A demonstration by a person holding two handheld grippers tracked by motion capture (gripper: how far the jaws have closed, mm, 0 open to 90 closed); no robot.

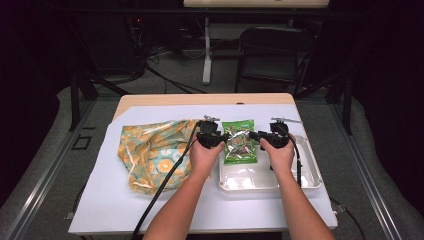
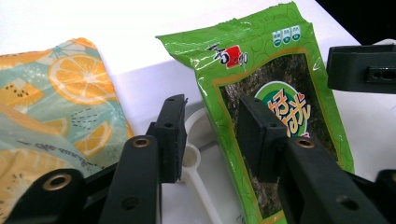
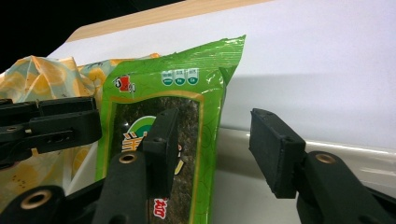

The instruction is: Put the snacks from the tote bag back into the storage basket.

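Two claws flank a green seaweed snack packet at frame centre, over the white tray: left claw wide around its edge, right claw wide beside it, likely mid-grasp, nothing placed.

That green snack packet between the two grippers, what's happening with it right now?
A person holds a gripper in each hand over a clear plastic tray. The green snack packet sits between them, propped over the tray's far edge. The left gripper and the right gripper each have their jaws spread around one side edge of it, not clamped. An orange-print cloth bag lies to the left.
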